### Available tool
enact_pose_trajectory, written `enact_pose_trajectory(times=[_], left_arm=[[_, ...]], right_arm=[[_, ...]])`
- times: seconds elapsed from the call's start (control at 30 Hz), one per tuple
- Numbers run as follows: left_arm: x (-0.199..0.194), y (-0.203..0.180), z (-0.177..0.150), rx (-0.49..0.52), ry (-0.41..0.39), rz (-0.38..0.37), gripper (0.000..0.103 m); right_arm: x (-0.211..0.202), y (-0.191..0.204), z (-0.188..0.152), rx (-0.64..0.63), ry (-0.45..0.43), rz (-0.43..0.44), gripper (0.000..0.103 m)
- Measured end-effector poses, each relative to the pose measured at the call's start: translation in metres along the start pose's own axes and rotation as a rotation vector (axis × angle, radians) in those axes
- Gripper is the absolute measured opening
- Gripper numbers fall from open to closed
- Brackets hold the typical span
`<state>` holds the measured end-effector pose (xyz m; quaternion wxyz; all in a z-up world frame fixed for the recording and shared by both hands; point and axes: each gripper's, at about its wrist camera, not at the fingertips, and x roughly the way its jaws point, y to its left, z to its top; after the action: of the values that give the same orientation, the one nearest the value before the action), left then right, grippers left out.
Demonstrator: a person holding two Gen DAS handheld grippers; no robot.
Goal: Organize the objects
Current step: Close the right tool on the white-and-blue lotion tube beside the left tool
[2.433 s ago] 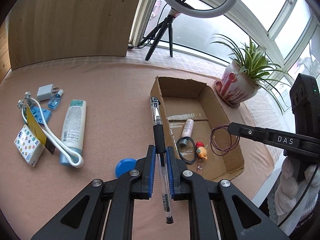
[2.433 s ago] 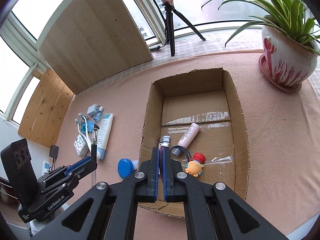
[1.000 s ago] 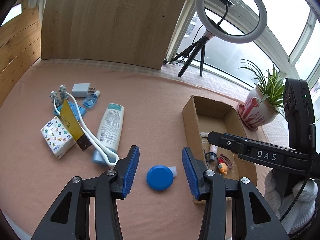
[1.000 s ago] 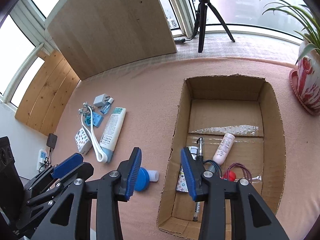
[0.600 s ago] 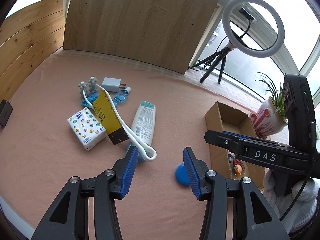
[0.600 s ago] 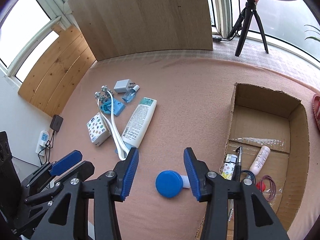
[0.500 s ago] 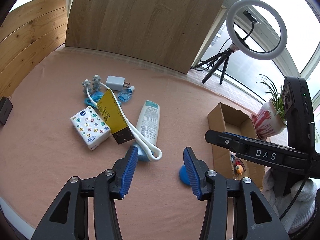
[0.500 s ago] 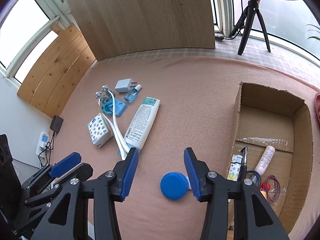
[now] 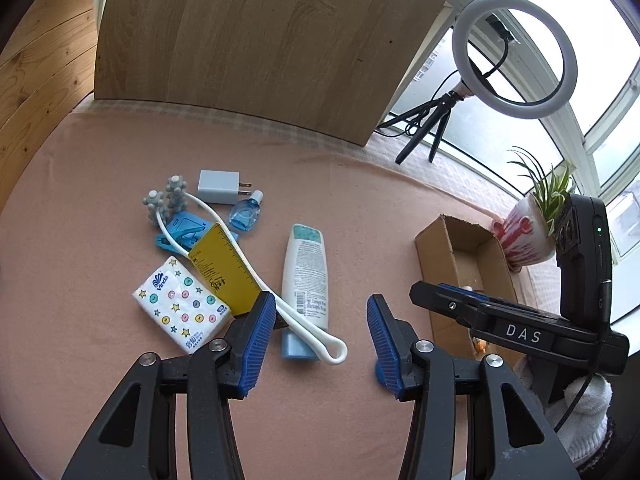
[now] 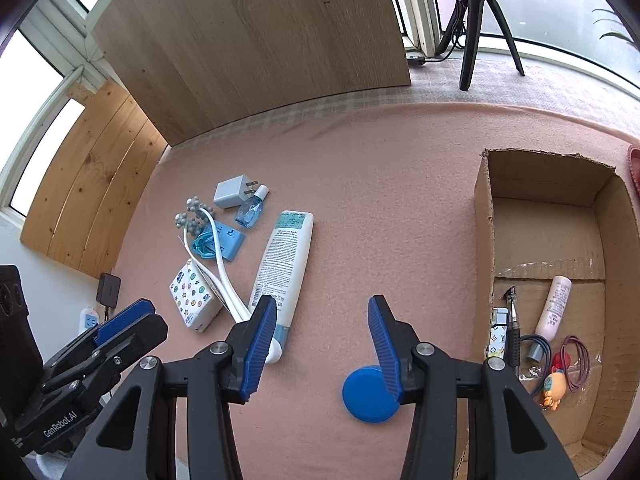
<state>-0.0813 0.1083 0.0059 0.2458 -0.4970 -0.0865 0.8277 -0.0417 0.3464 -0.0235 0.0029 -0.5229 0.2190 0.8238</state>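
Note:
My left gripper [image 9: 321, 332] is open and empty above the pink table, just in front of a white lotion tube [image 9: 305, 276] with a white massager [image 9: 256, 272] lying across it. My right gripper [image 10: 322, 334] is open and empty too, with the tube [image 10: 283, 266] ahead left and a blue round lid [image 10: 368, 400] by its right finger. The cardboard box [image 10: 484, 240] at the right holds a pen [image 10: 513, 320], a small pink tube [image 10: 554, 308], hair ties and a toy. A tissue pack [image 9: 182, 308], yellow ruler [image 9: 222, 266], charger [image 9: 218, 193] and small blue bottle [image 9: 245, 212] lie at the left.
A wooden board [image 9: 256, 48] stands at the back. A ring light on a tripod [image 9: 516, 56] and a potted plant [image 9: 536, 224] stand at the back right. The right gripper shows in the left wrist view [image 9: 516, 328], next to the box [image 9: 460, 264].
Both grippers opened and let go of the pen and hair tie, which now lie in the box. Both then drew back left from the box toward the loose objects.

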Motion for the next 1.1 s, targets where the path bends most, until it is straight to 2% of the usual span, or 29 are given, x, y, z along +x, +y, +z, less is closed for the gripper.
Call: enact_pose_trajectory(times=[0.13,0.27,0.37,0.57,0.83,1.1], left_arm=[[0.023,-0.002,0.026,0.044,0.06,-0.051,0.051],[0.057,0.002,0.043,0.047,0.127,-0.086,0.051],[0.081,0.006,0.048,0.055,0.169,-0.077,0.051],[0.114,0.014,0.049,0.05,0.238,-0.111,0.051],[0.127,0.025,0.04,0.074,0.301,-0.113,0.051],[0.117,0.02,0.018,0.164,0.342,-0.096,0.051]], right_arm=[[0.014,-0.007,0.004,0.066,0.029,0.021,0.044],[0.027,-0.009,0.006,0.103,0.053,0.041,0.044],[0.035,-0.012,0.01,0.127,0.065,0.034,0.044],[0.048,-0.025,0.013,0.198,0.081,0.035,0.044],[0.062,-0.032,0.015,0.248,0.102,0.057,0.044],[0.073,-0.022,0.015,0.241,0.122,0.079,0.044]])
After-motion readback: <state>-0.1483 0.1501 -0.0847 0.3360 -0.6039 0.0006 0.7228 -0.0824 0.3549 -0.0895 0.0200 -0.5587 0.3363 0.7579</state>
